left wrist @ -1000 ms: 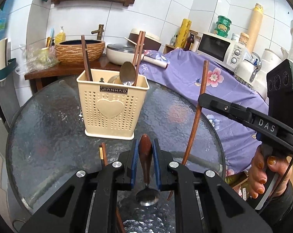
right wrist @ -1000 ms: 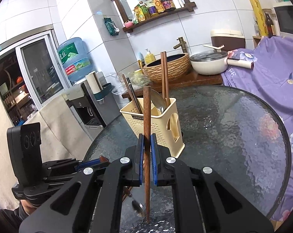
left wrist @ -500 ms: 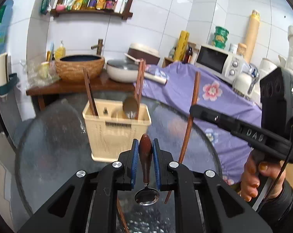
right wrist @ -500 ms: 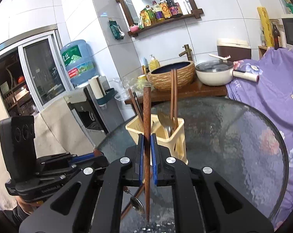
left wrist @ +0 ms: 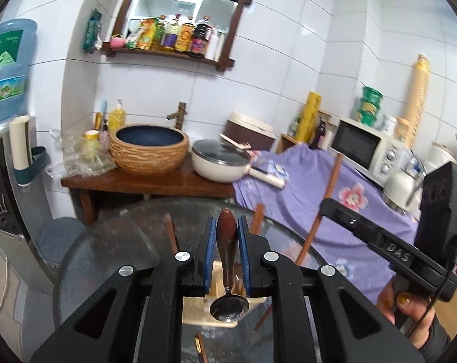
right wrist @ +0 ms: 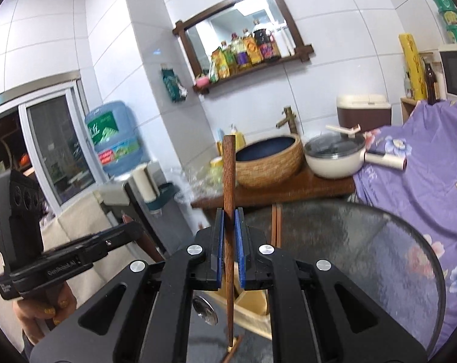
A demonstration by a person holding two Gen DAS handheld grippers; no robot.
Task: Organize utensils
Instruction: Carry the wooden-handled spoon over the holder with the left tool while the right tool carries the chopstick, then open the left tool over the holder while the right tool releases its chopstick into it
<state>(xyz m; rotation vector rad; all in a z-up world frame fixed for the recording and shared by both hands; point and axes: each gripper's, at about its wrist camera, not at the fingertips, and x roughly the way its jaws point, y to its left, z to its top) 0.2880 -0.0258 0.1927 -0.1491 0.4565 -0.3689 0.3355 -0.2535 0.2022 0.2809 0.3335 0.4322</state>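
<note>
Home kitchen, lived-in. White tiled walls are surrounding a wooden-framed shelf (left wrist: 180, 51) carrying sauce and oil bottles; a woven basin (left wrist: 149, 148) is sitting under a bamboo-style tap (left wrist: 180, 118); a lidded pan (left wrist: 220, 163), rice cooker (left wrist: 249, 133), microwave (left wrist: 364, 148) and water dispenser bottle (right wrist: 113, 139) are standing around a round glass table (right wrist: 364, 242).

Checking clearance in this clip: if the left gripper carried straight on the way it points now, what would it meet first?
Probably the wooden side table beyond the glass table's far rim. The left gripper, shut on the spoon, aims above the utensil holder. Depth is unclear.
</note>
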